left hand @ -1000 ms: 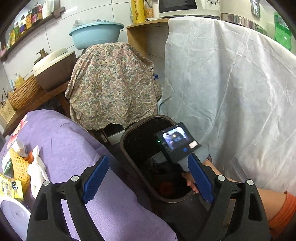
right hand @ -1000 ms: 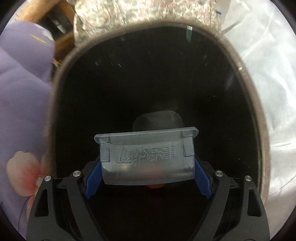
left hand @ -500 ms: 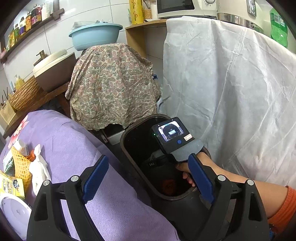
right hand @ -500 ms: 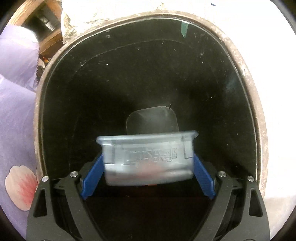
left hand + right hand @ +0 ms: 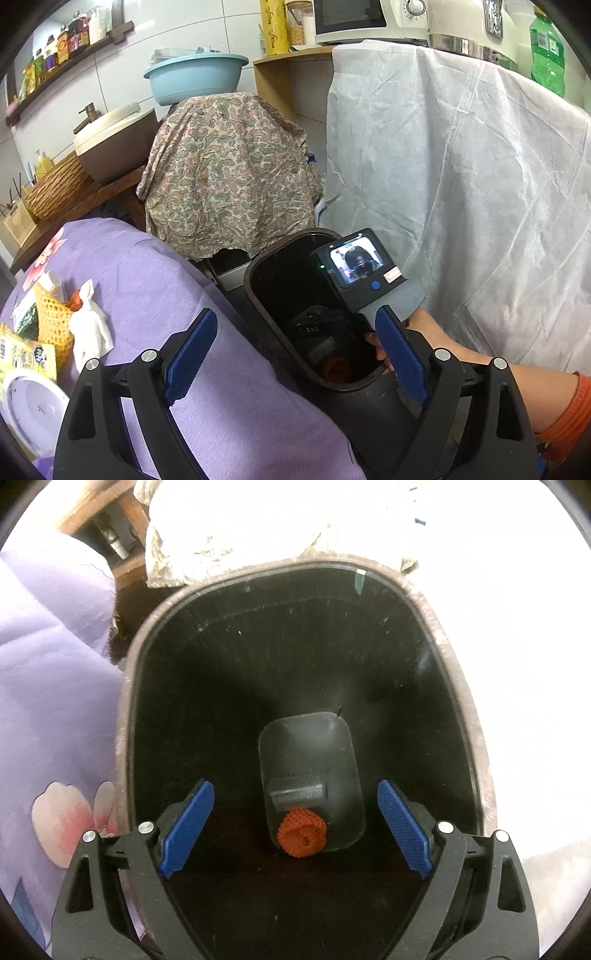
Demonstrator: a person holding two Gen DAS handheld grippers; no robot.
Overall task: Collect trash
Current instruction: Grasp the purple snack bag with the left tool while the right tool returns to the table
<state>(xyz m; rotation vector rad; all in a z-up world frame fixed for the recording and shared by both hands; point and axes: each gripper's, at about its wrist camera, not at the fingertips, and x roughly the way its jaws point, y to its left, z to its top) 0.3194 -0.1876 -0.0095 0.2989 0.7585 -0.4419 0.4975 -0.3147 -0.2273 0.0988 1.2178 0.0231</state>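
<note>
Judging from two pieces lying at the bottom of the bin, a clear tray and an orange net, both grippers' fingers are spread wide and empty, while a tissue is left on the desk.

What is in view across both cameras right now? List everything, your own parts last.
trash bin: 1, black with a brownish rim, on the floor beside the purple cloth
clear plastic tray: 1, translucent grey, on the bin floor
orange net ball: 1, orange, bin floor, against the tray
purple cloth: 1, purple with a pink flower, left of the bin
white tissue: 1, white, on the purple cloth
yellow mesh basket: 1, yellow, beside the tissue
paisley cloth: 1, patterned, behind the bin
white sheet: 1, white, right of the bin
blue basin: 1, light blue, above the paisley cloth
left gripper: 1, open, empty
right gripper: 1, open, over the bin
</note>
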